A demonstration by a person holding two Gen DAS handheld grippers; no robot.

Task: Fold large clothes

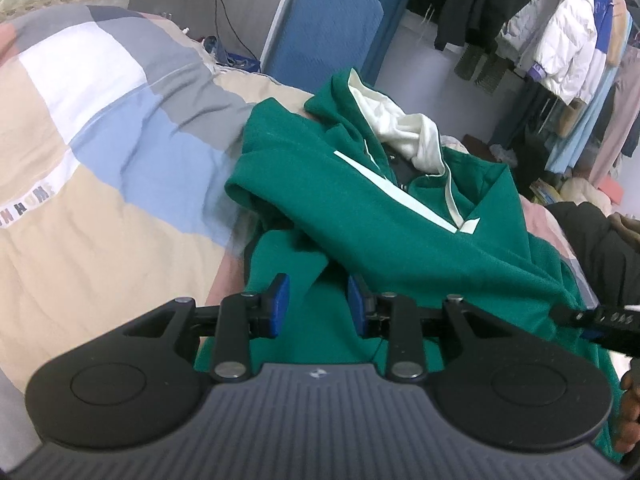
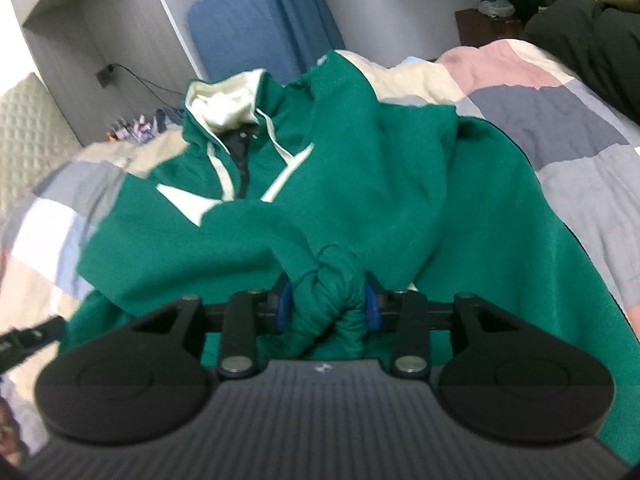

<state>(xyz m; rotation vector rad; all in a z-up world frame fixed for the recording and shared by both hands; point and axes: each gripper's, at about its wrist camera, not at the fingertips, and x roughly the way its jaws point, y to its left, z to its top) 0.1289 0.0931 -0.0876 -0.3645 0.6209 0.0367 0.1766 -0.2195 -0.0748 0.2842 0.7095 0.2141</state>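
Green hoodie (image 1: pixel 360 208) lies rumpled on the patchwork quilt (image 1: pixel 100 128); left hand-held gripper (image 1: pixel 318 304) hangs part-open over its fabric gripping nothing, right hand-held gripper (image 2: pixel 326 300) brackets a bunched sleeve cuff (image 2: pixel 330 288), so lay that sleeve flat across the chest before letting go.

Matt fleecy cloth hoodie (image 2: pixel 360 200); soft cotton-like quilt (image 1: pixel 100 140).

A green hoodie (image 2: pixel 360 184) with a cream-lined hood (image 2: pixel 224 100) lay spread on a patchwork quilt (image 2: pixel 560 120). The right gripper (image 2: pixel 329 304) had a bunched-up green cuff (image 2: pixel 332 300) between its two blue pads (image 2: pixel 285 304), and both pads touched the cloth. A blue mat (image 2: pixel 236 28) leaned on the wall behind.
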